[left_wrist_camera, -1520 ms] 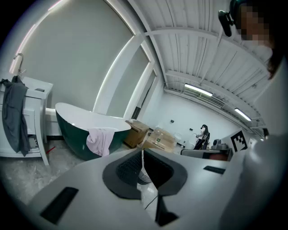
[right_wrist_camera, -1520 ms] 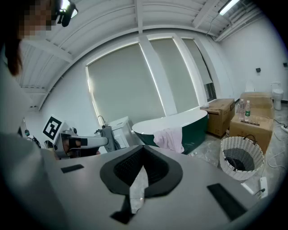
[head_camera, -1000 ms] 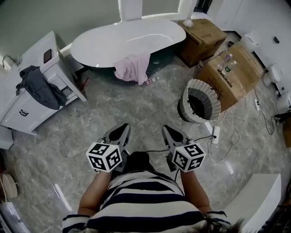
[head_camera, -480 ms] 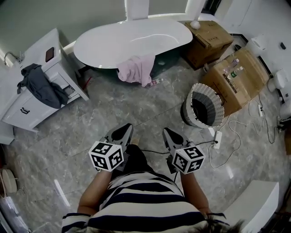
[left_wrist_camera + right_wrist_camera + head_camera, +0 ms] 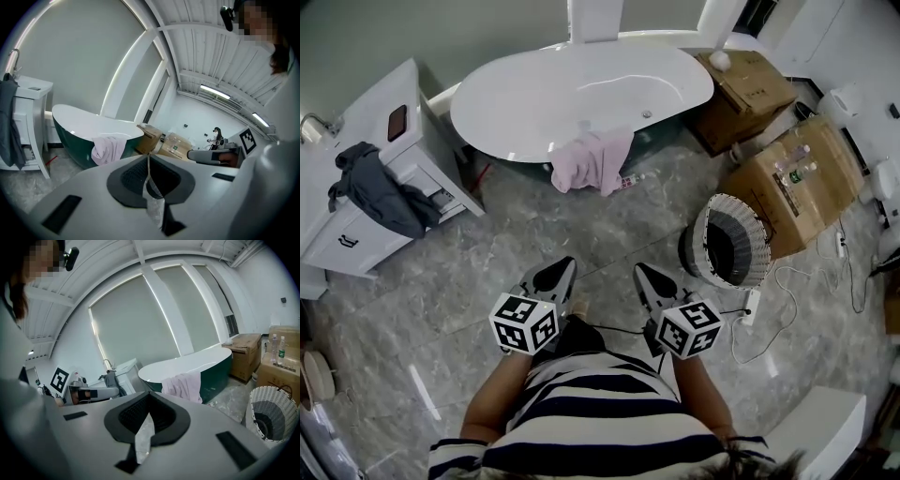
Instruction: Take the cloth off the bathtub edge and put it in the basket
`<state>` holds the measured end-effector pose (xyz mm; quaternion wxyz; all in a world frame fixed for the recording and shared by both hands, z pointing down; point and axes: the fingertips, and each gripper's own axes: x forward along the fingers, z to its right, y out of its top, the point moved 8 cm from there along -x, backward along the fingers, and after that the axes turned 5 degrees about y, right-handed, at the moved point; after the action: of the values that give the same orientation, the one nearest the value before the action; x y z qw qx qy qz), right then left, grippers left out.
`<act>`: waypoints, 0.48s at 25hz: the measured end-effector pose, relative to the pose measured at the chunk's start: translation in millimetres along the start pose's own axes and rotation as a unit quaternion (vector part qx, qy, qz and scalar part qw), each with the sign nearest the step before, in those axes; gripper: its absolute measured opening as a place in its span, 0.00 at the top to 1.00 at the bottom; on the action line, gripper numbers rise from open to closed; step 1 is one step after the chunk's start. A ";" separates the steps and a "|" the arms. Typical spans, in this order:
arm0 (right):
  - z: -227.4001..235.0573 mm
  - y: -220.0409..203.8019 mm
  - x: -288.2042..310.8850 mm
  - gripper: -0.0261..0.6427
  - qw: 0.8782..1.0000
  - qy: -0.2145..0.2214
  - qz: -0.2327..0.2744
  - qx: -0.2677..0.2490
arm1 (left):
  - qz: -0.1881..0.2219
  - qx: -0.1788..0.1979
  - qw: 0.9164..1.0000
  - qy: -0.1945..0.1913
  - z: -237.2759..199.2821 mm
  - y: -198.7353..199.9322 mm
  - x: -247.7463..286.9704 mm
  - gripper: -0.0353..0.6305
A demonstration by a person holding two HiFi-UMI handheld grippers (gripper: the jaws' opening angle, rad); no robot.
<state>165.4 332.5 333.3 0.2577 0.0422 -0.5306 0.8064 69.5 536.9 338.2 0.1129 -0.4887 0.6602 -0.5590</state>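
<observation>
A pink cloth (image 5: 595,159) hangs over the near edge of the white, dark-sided bathtub (image 5: 534,94); it also shows as a pink cloth (image 5: 110,147) in the left gripper view and a pink cloth (image 5: 185,385) in the right gripper view. The round woven basket (image 5: 729,241) stands on the floor to the right, also seen as a basket (image 5: 274,416). My left gripper (image 5: 556,275) and right gripper (image 5: 648,279) are side by side, both shut and empty, well short of the tub and pointing toward it.
A white cabinet (image 5: 370,178) with a dark garment (image 5: 380,192) draped on it stands left of the tub. Cardboard boxes (image 5: 787,173) with bottles sit behind the basket. A power strip and cables (image 5: 750,300) lie on the marble floor at the right.
The tub, cloth and basket have slid nearer and lower in the head view as I move forward toward them. Both grippers stay shut and level with each other.
</observation>
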 end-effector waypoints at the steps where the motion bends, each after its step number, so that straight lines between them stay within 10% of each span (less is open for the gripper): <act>1: 1.9 5.7 9.9 0.92 1.000 0.002 -0.001 -0.001 | 0.003 0.008 1.000 0.003 -6.5 4.9 5.9 0.91; 12: 29.4 46.2 96.1 0.92 1.000 -0.011 -0.007 -0.001 | -0.008 0.035 0.999 -0.020 -65.0 45.8 61.1 0.91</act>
<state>55.1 328.3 340.4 0.2573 0.0543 -0.5335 0.8039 -29.8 525.8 346.3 0.1389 -0.5008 0.6343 -0.5723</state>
